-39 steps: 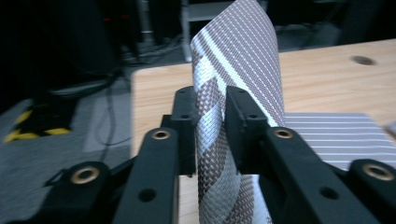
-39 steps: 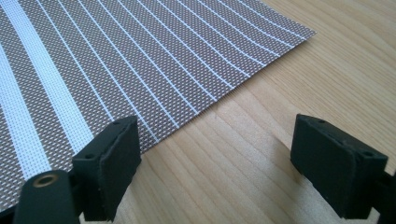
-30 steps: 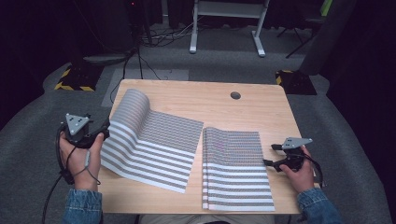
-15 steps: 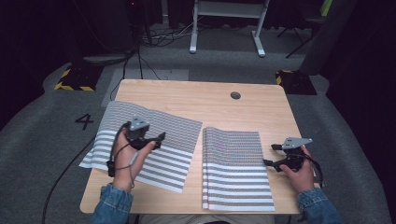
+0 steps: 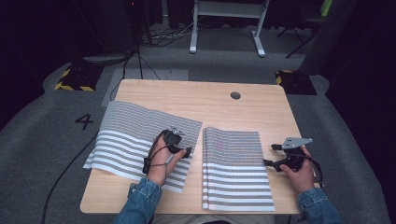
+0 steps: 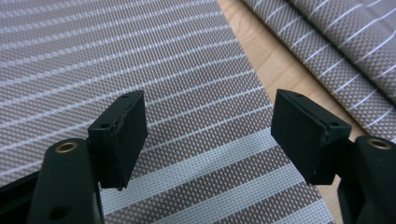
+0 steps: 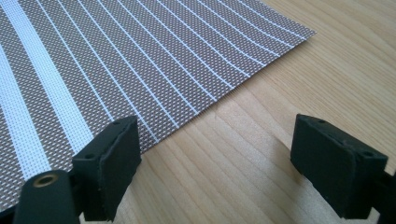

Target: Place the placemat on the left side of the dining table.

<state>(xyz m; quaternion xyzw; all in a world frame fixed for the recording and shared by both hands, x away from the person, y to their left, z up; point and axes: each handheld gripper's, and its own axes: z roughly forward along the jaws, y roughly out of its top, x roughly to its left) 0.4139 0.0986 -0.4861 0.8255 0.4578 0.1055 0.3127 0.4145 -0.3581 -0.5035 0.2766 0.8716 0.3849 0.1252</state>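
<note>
Two woven placemats, brown-grey with white stripes, lie flat on the wooden table [image 5: 219, 102]. The left mat [image 5: 126, 135] sits slightly askew and overhangs the table's left edge. The right mat [image 5: 236, 172] lies squarely at the front. My left gripper [image 5: 186, 150] hovers open over the left mat's right part; in the left gripper view the gripper [image 6: 210, 135] has the mat [image 6: 163, 70] beneath it, and the other mat [image 6: 336, 37] lies beyond a strip of wood. My right gripper [image 5: 269, 155] stands open just right of the right mat. In the right gripper view the gripper [image 7: 217, 158] is over bare wood beside the mat's edge [image 7: 116, 56].
A round cable hole [image 5: 235, 95] sits near the table's far edge. Bare wood stretches across the back of the table and along the right side. On the floor are a black cable [image 5: 70, 163], a painted number 4 [image 5: 84, 121] and a white frame's legs [image 5: 224, 28].
The left mat's raised, curled left end has dropped flat. My left gripper let go of it and moved right across the mat. The right gripper has stayed put.
</note>
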